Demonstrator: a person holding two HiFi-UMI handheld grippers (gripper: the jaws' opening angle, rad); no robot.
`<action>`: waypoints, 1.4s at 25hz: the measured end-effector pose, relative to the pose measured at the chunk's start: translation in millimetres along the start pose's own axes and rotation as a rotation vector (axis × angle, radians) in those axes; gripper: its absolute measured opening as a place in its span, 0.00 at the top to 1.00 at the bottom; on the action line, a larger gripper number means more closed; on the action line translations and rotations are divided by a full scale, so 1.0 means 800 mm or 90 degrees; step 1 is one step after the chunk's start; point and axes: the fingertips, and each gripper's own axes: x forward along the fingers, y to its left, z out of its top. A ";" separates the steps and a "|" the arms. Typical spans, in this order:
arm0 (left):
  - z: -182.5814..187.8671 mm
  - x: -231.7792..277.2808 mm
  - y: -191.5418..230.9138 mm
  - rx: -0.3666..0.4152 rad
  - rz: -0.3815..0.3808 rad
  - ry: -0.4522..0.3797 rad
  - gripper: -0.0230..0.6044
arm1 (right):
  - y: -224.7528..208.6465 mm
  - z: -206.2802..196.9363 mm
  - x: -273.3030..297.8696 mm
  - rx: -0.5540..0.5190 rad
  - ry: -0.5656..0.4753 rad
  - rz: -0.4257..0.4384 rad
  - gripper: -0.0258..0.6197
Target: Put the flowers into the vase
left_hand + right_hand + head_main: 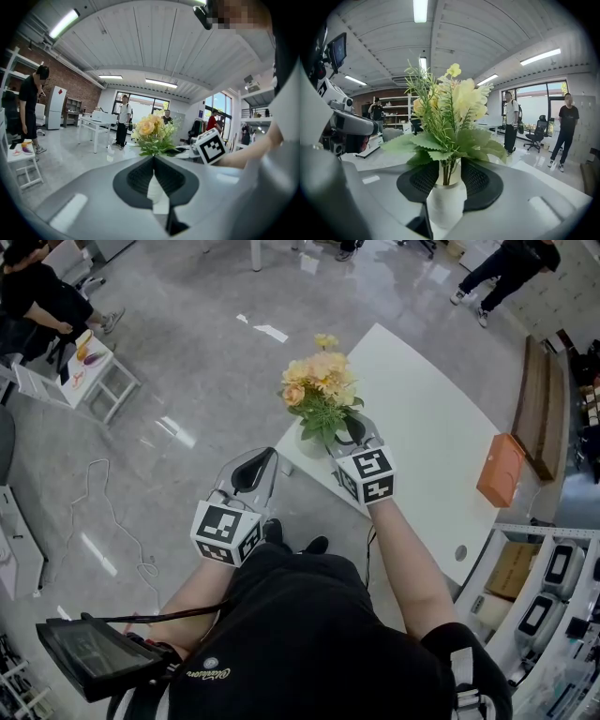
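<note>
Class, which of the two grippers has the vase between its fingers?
The right gripper: its fingers flank the white vase of flowers; the left gripper hangs clear of it.

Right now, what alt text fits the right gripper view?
Yellow flowers with green leaves stand in a white vase, between the open fingers of the right gripper, which flank its neck. Behind, two people stand at right.

The flowers stand in the vase on the table's near corner; right gripper just beside at 4 o'clock, left gripper at 8, box far at 3
</note>
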 end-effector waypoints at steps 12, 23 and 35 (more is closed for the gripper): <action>0.001 0.005 -0.009 0.002 -0.016 0.003 0.95 | 0.005 -0.002 -0.014 0.019 0.008 0.018 0.68; 0.004 0.008 -0.011 0.002 -0.020 -0.001 0.95 | 0.005 -0.006 -0.008 0.052 0.034 0.047 0.57; 0.005 0.007 -0.009 0.003 -0.018 -0.005 0.95 | -0.002 -0.007 -0.009 0.069 0.052 0.043 0.58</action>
